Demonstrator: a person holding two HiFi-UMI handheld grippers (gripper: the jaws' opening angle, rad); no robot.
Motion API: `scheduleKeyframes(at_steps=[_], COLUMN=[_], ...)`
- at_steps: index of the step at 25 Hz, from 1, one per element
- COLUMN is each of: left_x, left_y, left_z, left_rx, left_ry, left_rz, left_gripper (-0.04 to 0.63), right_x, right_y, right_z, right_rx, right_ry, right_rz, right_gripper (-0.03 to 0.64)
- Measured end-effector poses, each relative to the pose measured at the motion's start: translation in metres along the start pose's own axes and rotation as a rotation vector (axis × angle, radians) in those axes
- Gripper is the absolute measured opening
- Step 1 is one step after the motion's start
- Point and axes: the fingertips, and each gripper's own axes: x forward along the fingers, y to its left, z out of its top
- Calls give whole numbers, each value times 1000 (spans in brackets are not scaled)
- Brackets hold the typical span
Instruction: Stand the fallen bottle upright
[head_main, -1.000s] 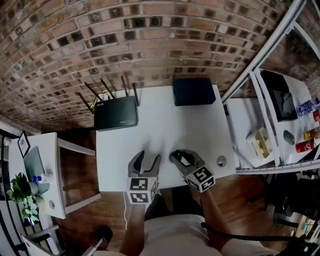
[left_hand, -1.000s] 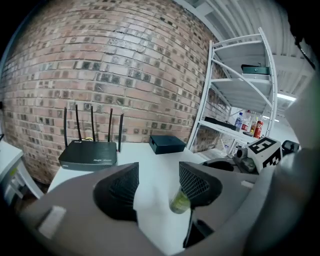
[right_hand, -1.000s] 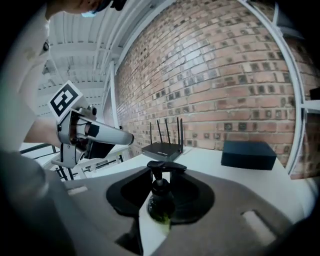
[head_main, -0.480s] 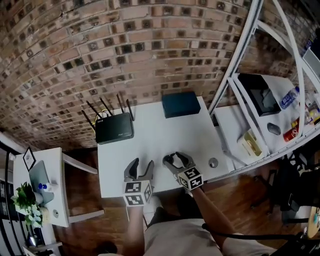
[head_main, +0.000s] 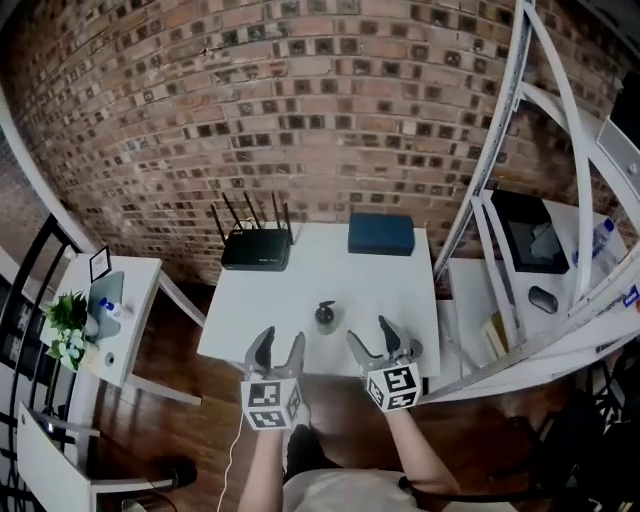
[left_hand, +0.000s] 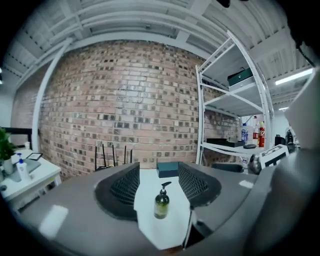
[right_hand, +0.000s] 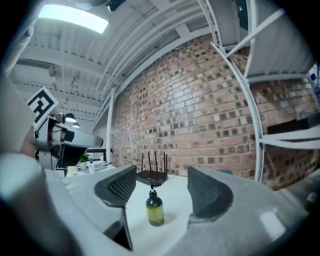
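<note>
A small dark green pump bottle (head_main: 325, 317) stands upright on the white table (head_main: 270, 300), near its front edge. The left gripper view frames the bottle (left_hand: 161, 202) between open jaws, well beyond them. In the right gripper view the bottle (right_hand: 155, 209) also stands past the jaws. My left gripper (head_main: 276, 352) hangs open in front of the table, left of the bottle. Right of the bottle my right gripper (head_main: 383, 341) hovers with its jaws opening and nothing between them.
A black router with antennas (head_main: 256, 250) and a dark blue box (head_main: 381, 235) sit at the back of the table by the brick wall. A white metal shelf rack (head_main: 520, 250) stands to the right; a small side table with a plant (head_main: 95, 325) stands left.
Both grippers have pulled back from the table and risen. The right gripper has opened and come off the bottle, which now stands free and upright on the table.
</note>
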Motion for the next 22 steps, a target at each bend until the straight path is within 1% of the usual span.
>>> scheduleKeyframes(at_steps=[2,4,5,6,7,8,11,13,15,18,22], left_x=[-25,-47,-58,-68,-77,-85,-99,-111,-127,-149,-174], left_y=[-32,-64,-78,-91,-101,-108,-125,-136,-142,-144,-131], left_z=[8,15,17,17,16,16,28,41,46,38,35], left_rx=[3,-15,-21,-18,-6,14,91,115,105,83,73], left_ry=[-32,-46,-46,-44,-42,-46,-90,-129,-158,-149,-147], left_rz=[47,81,91,97,101,104,99,77,69,67,79], left_gripper=[258,256,258,258,258,256,258,258,256,256,256], right_x=[-38,-72,-88,-104,-120,-133,-163,-179,-193,-203,-202], right_y=[-6,-13,-18,-21,-23,-24,-26,-27,-25,-6,35], right_z=[26,46,55,63,70,77,92,90,83,80,90], right_rx=[-33,-77,-97,-111,-120,-128,-159,-153,-122,-101,-127], right_ry=[-21,-32,-37,-43,-52,-62,-71,-52,-40,-30,-41], right_rz=[11,10,-7,-32,-56,-73,-105,-124,-129,-119,-70], right_gripper=[298,301,324,380,408,417,419,419,419,417,415])
